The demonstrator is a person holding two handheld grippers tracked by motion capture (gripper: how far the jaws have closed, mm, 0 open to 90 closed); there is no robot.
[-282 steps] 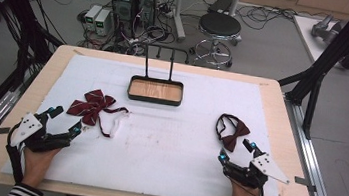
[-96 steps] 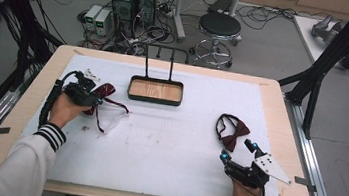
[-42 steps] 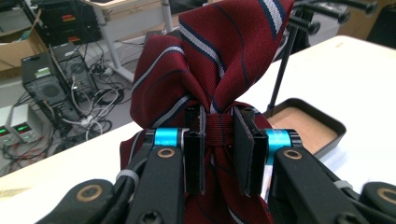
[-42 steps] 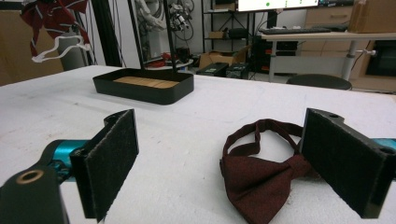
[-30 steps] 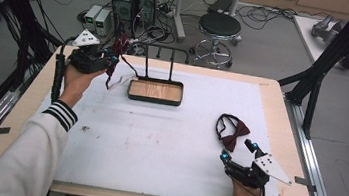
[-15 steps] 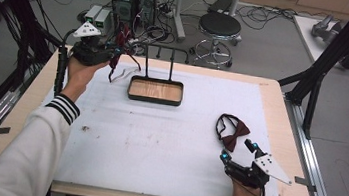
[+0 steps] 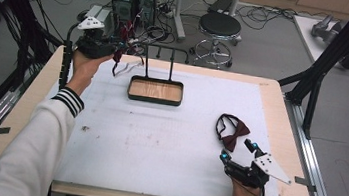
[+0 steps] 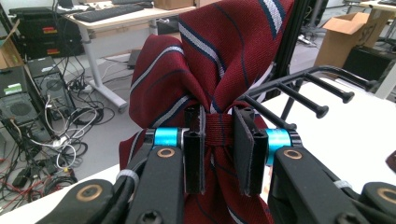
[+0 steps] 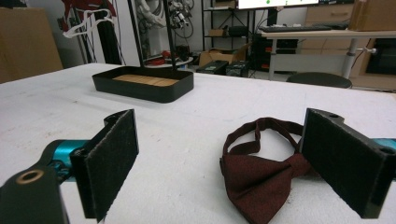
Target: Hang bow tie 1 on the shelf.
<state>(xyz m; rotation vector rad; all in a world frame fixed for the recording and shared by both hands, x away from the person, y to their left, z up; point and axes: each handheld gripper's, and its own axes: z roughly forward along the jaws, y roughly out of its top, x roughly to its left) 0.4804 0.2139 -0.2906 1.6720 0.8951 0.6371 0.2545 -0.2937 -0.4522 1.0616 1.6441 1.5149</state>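
Our left gripper (image 8: 218,140) is clenched on the knot of the dark red striped fabric bow tie (image 8: 210,60), held in the air just left of the black metal rack with its wooden tray (image 7: 156,90); its pegs (image 8: 299,93) lie just right. Our right gripper (image 9: 224,161) rests released well nearside of the rack, before the plain maroon bow tie (image 9: 261,175).

Striped bow tie (image 8: 219,70) top cut off.

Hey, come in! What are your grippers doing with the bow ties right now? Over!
Left gripper shut on striped bow tie, held up beside rack. Right gripper open, plain bow tie between jaws. Nothing blocking.
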